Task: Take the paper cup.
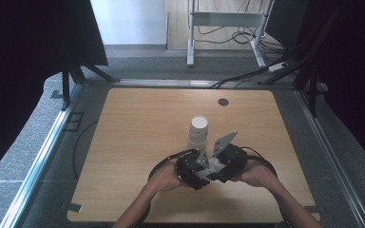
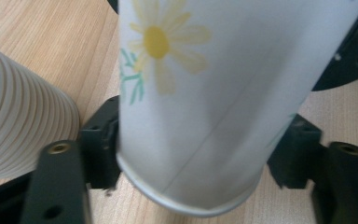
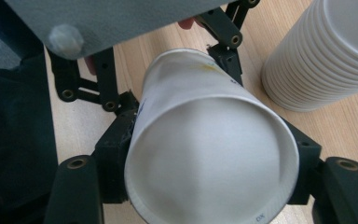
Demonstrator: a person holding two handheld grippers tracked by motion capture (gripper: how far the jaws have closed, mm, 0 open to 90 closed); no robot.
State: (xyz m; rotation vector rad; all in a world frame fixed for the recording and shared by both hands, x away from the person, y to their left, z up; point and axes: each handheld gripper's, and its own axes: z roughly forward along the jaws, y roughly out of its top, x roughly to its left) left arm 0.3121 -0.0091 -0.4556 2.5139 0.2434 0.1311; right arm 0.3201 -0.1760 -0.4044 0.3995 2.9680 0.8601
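White paper cup (image 2: 205,116) bears a yellow daisy with green leaves; black tongs (image 2: 191,158).

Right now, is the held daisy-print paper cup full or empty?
Empty: the right gripper view looks into the white daisy-print paper cup and shows bare white inside.

Stack of white ribbed paper cups (image 1: 198,133): stood centre of the light wooden table (image 1: 123,142).
Left gripper (image 1: 190,167), right gripper (image 1: 226,161): side by side at 6 o'clock of the stack, near it.
White daisy-printed paper cup (image 2: 200,107): between both grippers' jaws.
Small dark round disc (image 1: 223,101): at 1 o'clock of the stack, well apart.
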